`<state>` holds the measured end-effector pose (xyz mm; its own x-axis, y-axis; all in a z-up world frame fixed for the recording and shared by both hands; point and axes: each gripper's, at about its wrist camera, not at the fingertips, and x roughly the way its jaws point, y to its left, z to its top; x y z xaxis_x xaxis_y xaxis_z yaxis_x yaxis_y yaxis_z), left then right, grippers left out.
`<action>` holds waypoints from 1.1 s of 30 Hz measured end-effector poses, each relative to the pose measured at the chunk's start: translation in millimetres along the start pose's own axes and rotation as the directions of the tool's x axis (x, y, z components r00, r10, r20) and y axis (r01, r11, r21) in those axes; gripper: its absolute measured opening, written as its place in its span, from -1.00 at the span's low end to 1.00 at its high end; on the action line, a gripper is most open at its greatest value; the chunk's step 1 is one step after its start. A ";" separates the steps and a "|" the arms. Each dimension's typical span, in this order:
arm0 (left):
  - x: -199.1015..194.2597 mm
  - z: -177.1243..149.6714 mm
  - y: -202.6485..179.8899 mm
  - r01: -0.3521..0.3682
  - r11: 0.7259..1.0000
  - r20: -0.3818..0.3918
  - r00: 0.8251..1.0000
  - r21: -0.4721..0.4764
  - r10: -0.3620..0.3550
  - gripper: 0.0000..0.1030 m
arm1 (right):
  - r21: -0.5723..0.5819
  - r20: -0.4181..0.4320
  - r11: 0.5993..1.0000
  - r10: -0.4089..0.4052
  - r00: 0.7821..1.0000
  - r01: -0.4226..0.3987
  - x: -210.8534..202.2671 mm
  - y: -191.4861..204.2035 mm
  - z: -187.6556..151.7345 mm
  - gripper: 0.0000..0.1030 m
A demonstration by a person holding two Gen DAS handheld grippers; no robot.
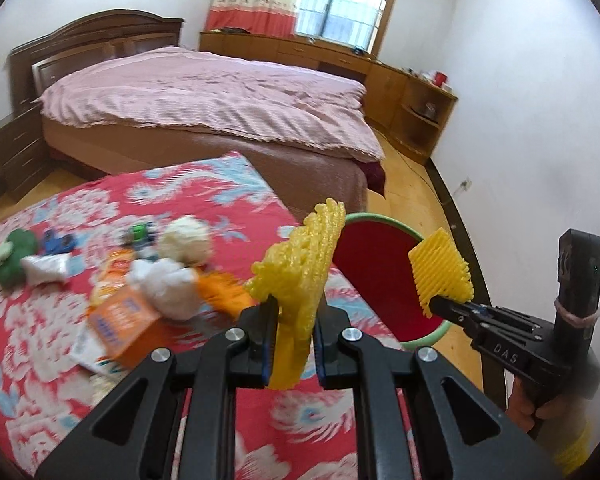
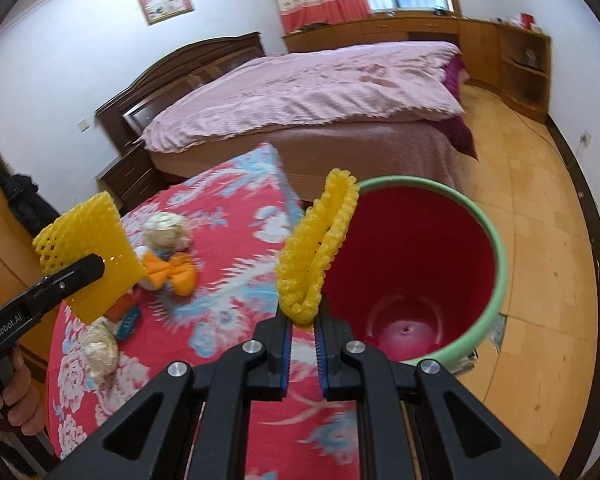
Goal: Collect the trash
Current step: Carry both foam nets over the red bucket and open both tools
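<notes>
1. I see a worktop (image 1: 40, 320) draped in red floral cloth, littered with crumpled white plastic, an orange box and soft toys.
2. Just beside it stands a smooth red bucket (image 2: 412, 264) with a green rim.
3. My left hand-held gripper (image 1: 294, 320), angled downward, is clenched on a yellow foam net (image 1: 296, 276), ribbed and springy.
4. My right hand-held gripper (image 2: 302, 320), tilted toward the bucket, grips a second foam net (image 2: 320, 248), folded double.

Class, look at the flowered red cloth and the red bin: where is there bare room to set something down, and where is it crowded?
The red bin is empty inside. The flowered cloth is bare along its near edge and in the far corner toward the bed. Its middle is crowded: an orange box, white bags, a green toy.
</notes>
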<state>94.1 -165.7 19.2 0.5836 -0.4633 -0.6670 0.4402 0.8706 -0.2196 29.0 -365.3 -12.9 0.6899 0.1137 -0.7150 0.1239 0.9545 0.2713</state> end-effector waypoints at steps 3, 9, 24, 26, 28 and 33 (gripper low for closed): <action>20.5 3.8 -18.3 0.017 0.999 -0.034 0.999 0.031 -0.016 -0.72 | 0.030 -0.009 0.999 -0.016 1.000 0.017 5.3 -17.8 -1.9 -0.76; 65.0 10.4 -48.9 0.046 0.996 -0.099 0.994 0.073 -0.039 -0.72 | 0.074 -0.021 0.996 -0.038 0.999 0.039 15.6 -48.5 -2.9 -0.73; 133.1 10.6 -75.7 0.067 0.994 -0.222 0.974 0.082 -0.047 -0.24 | 0.146 -0.023 0.989 -0.032 0.999 0.035 27.9 -85.2 -4.9 -0.37; 133.6 9.5 -76.9 0.057 0.994 -0.225 0.974 0.089 -0.036 -0.15 | 0.160 -0.025 0.987 -0.030 0.999 0.033 28.2 -86.2 -4.3 -0.24; 132.6 8.6 -77.1 0.050 0.994 -0.225 0.974 0.093 -0.028 -0.06 | 0.168 -0.018 0.985 -0.024 1.000 0.027 26.0 -85.4 -4.3 -0.21; 119.3 6.1 -74.9 0.047 0.995 -0.213 0.977 0.088 -0.027 -0.05 | 0.161 -0.010 0.987 -0.022 1.000 0.023 21.0 -80.0 -5.3 -0.12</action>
<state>134.9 -287.2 -39.6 0.4125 -0.4407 -0.7973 0.5257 0.8300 -0.1867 29.8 -437.8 -53.0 0.6797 0.0954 -0.7273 0.2530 0.9002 0.3545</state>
